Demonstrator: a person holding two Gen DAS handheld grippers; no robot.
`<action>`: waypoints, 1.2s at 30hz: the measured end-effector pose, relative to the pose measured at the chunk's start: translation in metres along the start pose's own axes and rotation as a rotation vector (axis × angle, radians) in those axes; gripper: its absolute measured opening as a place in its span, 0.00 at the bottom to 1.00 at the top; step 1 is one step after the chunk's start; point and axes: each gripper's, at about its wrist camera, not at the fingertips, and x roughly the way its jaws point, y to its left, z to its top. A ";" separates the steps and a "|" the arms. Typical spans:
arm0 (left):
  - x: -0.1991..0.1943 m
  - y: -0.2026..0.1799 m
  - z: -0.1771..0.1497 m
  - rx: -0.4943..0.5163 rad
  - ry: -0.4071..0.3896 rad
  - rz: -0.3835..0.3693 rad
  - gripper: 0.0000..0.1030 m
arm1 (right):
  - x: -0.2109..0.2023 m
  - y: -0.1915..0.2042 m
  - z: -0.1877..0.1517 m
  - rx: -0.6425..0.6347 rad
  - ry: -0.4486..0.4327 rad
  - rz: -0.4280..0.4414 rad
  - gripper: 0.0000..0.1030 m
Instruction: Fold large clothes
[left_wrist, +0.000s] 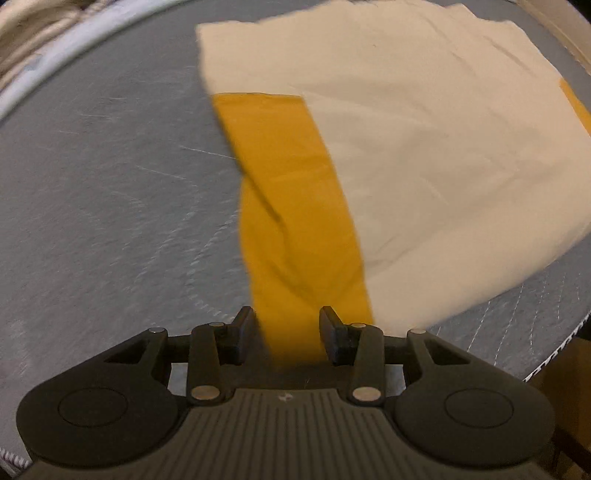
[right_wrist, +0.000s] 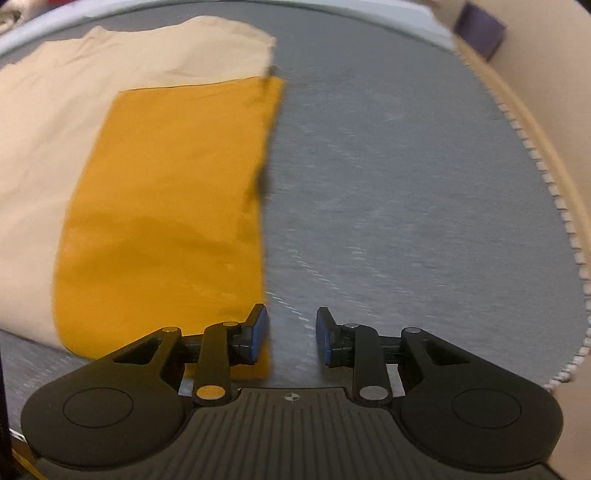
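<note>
The beige-and-mustard garment (left_wrist: 424, 147) lies spread on the grey tabletop (left_wrist: 110, 184), apparently partly folded, with more folds probably left. The left tongs (left_wrist: 288, 328) stand parted with a mustard strip (left_wrist: 291, 206) running between the fingers; whether they pinch it I cannot tell. The right tongs (right_wrist: 291, 332) are released, holding nothing, the left finger just over the mustard panel's (right_wrist: 170, 206) edge.

Cream garment (left_wrist: 424, 147) cut off by the frame edge beyond the left tool (left_wrist: 288, 328), its yellow sleeve (left_wrist: 295, 206) end hidden under that tool, desk (right_wrist: 406, 184) motion-blurred ahead of the right tool (right_wrist: 291, 328), purple object (right_wrist: 480, 29) too blurred to identify
</note>
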 end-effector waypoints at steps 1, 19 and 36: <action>-0.014 -0.001 -0.003 -0.005 -0.042 0.030 0.43 | -0.012 -0.002 0.001 0.002 -0.040 -0.018 0.29; -0.096 -0.070 -0.094 -0.452 -0.424 -0.141 0.14 | -0.205 0.086 -0.071 0.230 -0.807 0.152 0.65; -0.010 -0.010 -0.088 -0.924 -0.251 -0.315 0.55 | -0.170 0.091 -0.055 0.163 -0.695 0.220 0.65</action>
